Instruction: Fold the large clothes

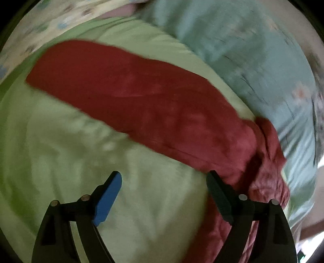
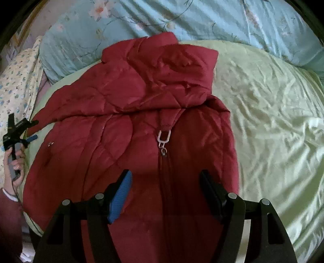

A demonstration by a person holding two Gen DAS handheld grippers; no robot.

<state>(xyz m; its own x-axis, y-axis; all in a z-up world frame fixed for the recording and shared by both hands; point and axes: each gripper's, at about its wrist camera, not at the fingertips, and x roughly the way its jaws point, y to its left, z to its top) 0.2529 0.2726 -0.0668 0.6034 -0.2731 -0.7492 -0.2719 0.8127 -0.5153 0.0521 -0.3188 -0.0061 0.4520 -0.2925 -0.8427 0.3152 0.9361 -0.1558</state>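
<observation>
Surface: pale green sheet spread over a bed, creased, with a light blue floral quilt bunched along its far edge and a yellow patterned cloth at the far left.
Garment: red padded jacket lying front-up on the green sheet, hood toward the quilt, zipper pull near the collar, zip closed.
Sleeve: one red sleeve stretched out flat across the sheet in the left wrist view, which is blurred.
Left gripper: jaws wide apart, nothing between them, over bare sheet just beside the jacket.
Right gripper: jaws apart, holding nothing, above the jacket's zip.
Person: a hand at the left edge holds the left gripper's handle.
</observation>
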